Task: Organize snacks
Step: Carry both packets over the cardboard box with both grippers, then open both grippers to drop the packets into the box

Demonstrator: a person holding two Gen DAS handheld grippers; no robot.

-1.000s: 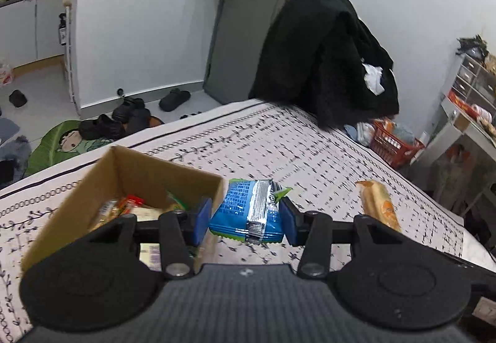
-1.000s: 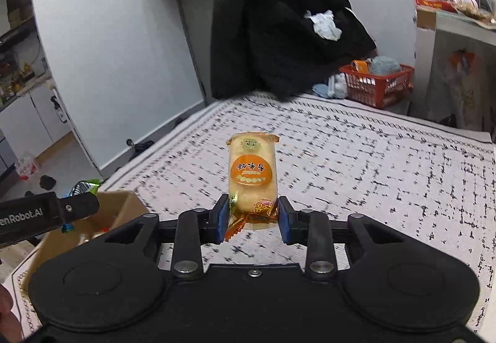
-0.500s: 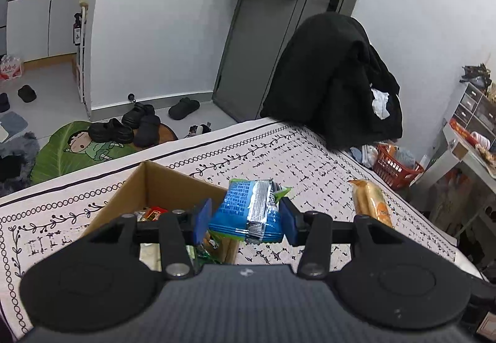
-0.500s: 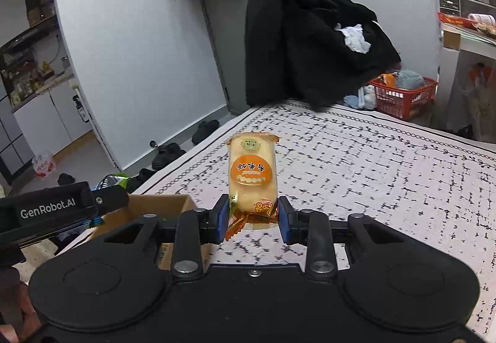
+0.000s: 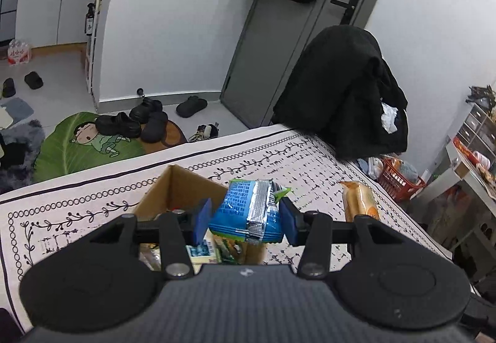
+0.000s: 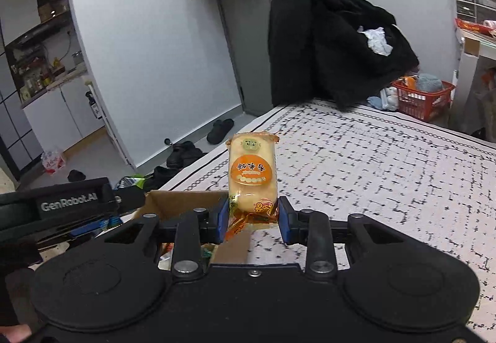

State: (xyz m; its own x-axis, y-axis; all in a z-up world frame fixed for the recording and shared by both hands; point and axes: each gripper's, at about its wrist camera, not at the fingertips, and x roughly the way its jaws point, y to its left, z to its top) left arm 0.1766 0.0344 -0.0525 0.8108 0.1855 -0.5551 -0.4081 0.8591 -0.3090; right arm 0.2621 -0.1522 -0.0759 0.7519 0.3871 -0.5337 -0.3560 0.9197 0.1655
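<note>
Now both grippers are drifting over the cardboard box on the bed: the left gripper, jaws clamping the blue packet, is hanging above its snacks (release probably next), while the right gripper is arriving, pinching the orange rice cracker.

Behind the left tongs, the open brown cardboard box is mostly hidden, its packets unreadable, while the blue foil snack packet masks its far corner.
</note>
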